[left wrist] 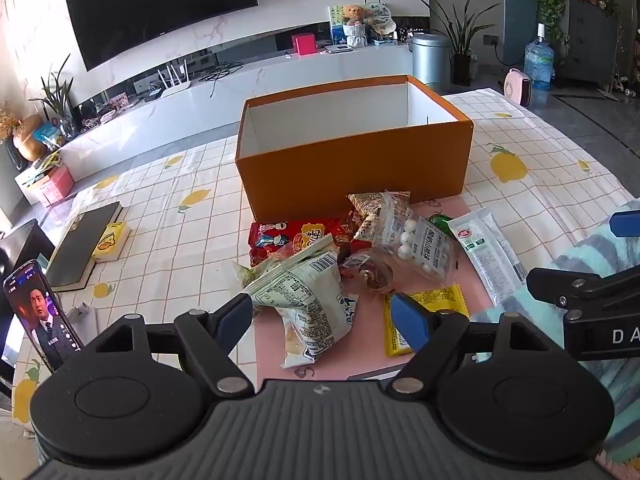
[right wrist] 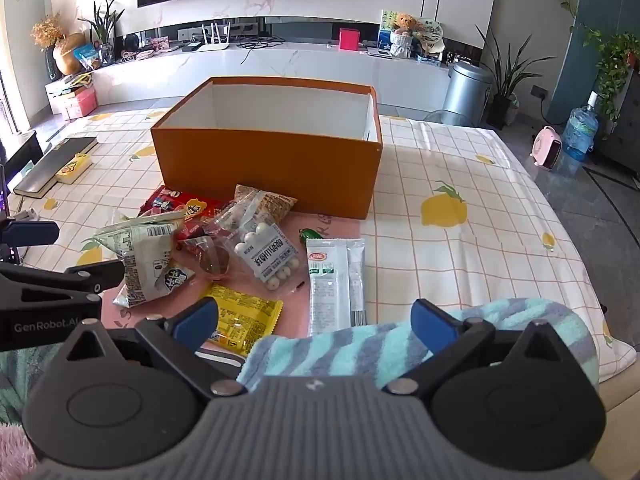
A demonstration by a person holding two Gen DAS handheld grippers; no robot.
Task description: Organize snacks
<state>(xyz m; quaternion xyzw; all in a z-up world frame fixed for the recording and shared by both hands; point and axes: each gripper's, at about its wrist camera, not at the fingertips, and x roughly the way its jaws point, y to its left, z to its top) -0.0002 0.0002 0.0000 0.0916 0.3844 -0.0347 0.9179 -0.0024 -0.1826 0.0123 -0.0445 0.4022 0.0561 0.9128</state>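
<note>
An open orange cardboard box (right wrist: 268, 168) with a white inside stood upright and looked empty. Just before its near wall lay a loose heap of snacks: a red packet (right wrist: 180, 204) nearest the box, a pale crinkled bag (right wrist: 150, 264) left of it, a clear bag of white balls (right wrist: 266, 256), a yellow packet (right wrist: 240, 316) farthest out, and two long white sachets (right wrist: 334, 280) to the right.

Orange box (right wrist: 264, 168): matt card outside, white inside. Snack packets (left wrist: 308, 304): glossy crinkled plastic film (one clear bag (right wrist: 266, 256) shows white balls). Desk cover (right wrist: 460, 248): smooth printed cloth. Striped towel (right wrist: 360, 344): fluffy fabric.
</note>
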